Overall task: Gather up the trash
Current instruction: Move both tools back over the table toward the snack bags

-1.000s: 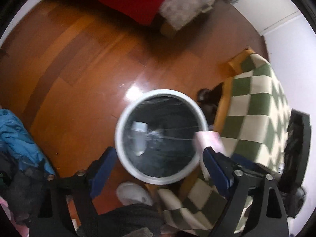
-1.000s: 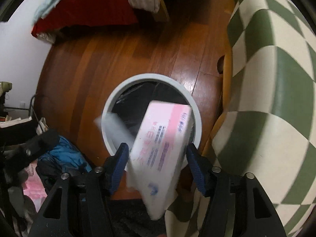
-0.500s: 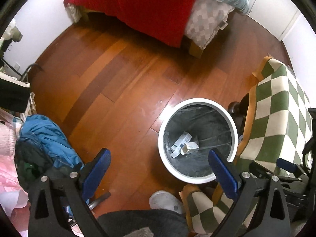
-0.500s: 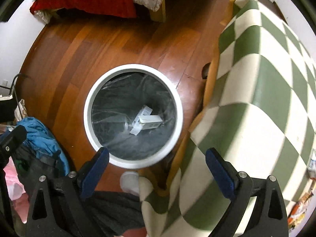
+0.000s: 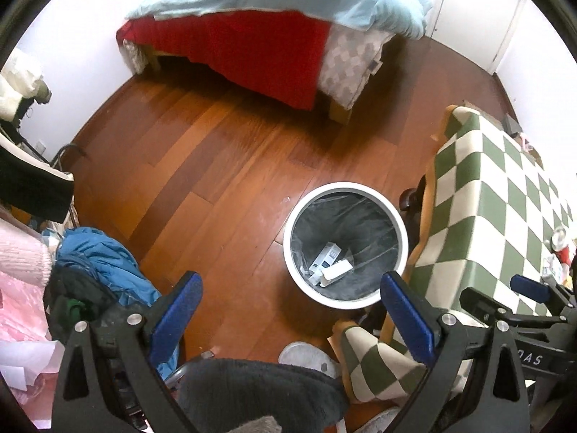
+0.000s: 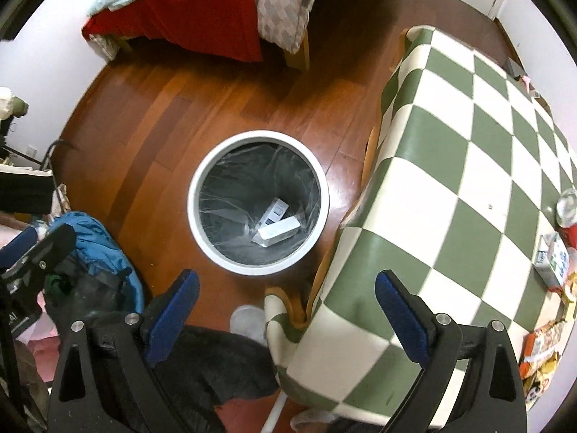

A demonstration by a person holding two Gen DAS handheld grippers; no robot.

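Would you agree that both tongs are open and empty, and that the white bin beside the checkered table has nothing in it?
Not quite: the white bin is not empty. The right wrist view shows two small boxes lying at its bottom. The rest holds: the right tongs and left tongs are open and empty, and the bin stands beside the checkered table.

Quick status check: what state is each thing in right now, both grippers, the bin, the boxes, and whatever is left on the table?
Left gripper: open, holding nothing.
Right gripper: open, holding nothing.
Trash bin: upright, lidless, lined with a bag.
Two boxes: lying at the bin's bottom, overlapping.
Table: covered by checkered cloth.
Packets: uncollected at the table's right edge.
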